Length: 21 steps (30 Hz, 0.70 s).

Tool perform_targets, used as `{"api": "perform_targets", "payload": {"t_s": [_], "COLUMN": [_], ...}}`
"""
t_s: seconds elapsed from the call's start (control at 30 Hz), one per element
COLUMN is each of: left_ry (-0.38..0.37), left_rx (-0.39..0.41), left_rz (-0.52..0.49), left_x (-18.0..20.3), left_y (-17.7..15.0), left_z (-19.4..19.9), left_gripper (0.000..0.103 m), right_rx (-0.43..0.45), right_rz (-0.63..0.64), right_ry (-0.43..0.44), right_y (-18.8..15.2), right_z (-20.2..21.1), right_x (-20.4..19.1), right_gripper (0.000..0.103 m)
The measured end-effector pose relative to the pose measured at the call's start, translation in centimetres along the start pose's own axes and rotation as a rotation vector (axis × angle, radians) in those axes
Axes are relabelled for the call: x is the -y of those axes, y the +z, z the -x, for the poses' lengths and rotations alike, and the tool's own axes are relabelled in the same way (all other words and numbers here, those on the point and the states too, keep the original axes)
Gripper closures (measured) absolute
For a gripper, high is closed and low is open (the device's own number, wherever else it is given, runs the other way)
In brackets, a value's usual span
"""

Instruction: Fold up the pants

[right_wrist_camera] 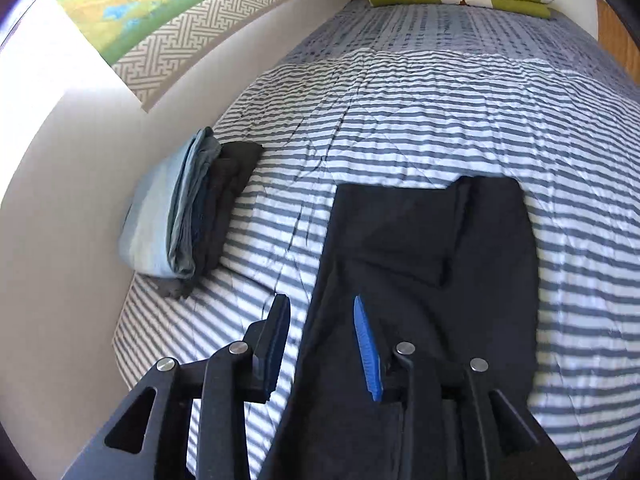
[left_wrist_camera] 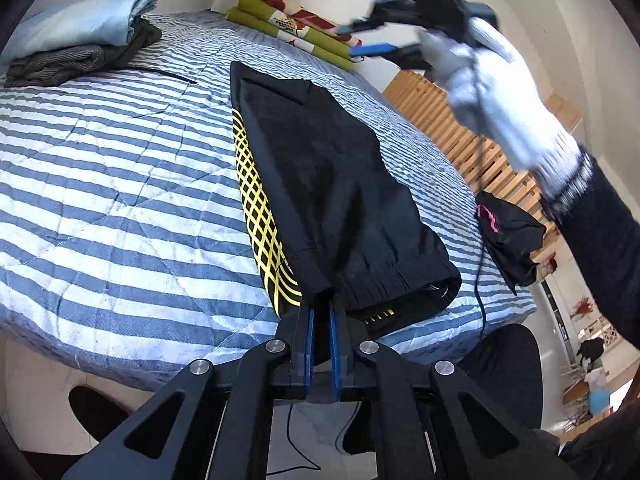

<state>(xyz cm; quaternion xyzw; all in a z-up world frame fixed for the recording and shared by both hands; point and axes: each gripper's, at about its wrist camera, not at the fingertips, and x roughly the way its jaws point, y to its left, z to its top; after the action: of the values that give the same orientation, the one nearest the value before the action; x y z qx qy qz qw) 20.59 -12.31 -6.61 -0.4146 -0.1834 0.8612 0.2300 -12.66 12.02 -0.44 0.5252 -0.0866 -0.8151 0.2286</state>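
You are pinching the near hem of the black pants [left_wrist_camera: 332,184] in your left gripper [left_wrist_camera: 322,308]; the pants are lying lengthwise on the striped quilt [left_wrist_camera: 120,184]. Your right gripper [right_wrist_camera: 322,344] is hovering spread and empty above them, so be grabbing the matching corner before lifting evenly.

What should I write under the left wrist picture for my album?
Left gripper pinches the black pants on the striped bed while the open right gripper hovers above.
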Motion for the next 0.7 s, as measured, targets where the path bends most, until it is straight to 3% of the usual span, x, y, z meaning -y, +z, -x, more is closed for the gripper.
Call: {"api": "perform_targets", "payload": {"t_s": [0.13, 0.2, 0.3, 0.5, 0.57, 0.7], "left_ry": [0.019, 0.031, 0.055, 0.063, 0.02, -0.024], "left_rx": [-0.048, -0.079, -0.098, -0.09, -0.097, -0.111], "left_rz": [0.017, 0.014, -0.031, -0.003, 0.038, 0.067], "left_x": [-0.2, -0.2, 0.3, -0.7, -1.3, -1.3], "left_y": [-0.6, -0.8, -1.0, 0.9, 2.0, 3.6], "left_z": [-0.1, 0.0, 0.9, 2.5, 1.9, 0.4], "left_gripper": [0.091, 0.066, 0.065, 0.065, 0.065, 0.067], "right_rx": [-0.035, -0.083, -0.122, -0.19, -0.2, -0.164], "right_rz": [0.068, 0.073, 0.076, 0.218, 0.219, 0.171], "right_ry": [-0.082, -0.082, -0.068, -0.156, -0.184, -0.155], "right_y": [-9.4, -14.1, -19.0, -23.3, -23.6, -23.4], "right_z": [3.9, 4.0, 2.9, 0.5, 0.5, 2.1], "right_x": [1.6, 2.2, 2.4, 1.8, 2.5, 3.7], "right_gripper": [0.07, 0.07, 0.07, 0.07, 0.07, 0.07]}}
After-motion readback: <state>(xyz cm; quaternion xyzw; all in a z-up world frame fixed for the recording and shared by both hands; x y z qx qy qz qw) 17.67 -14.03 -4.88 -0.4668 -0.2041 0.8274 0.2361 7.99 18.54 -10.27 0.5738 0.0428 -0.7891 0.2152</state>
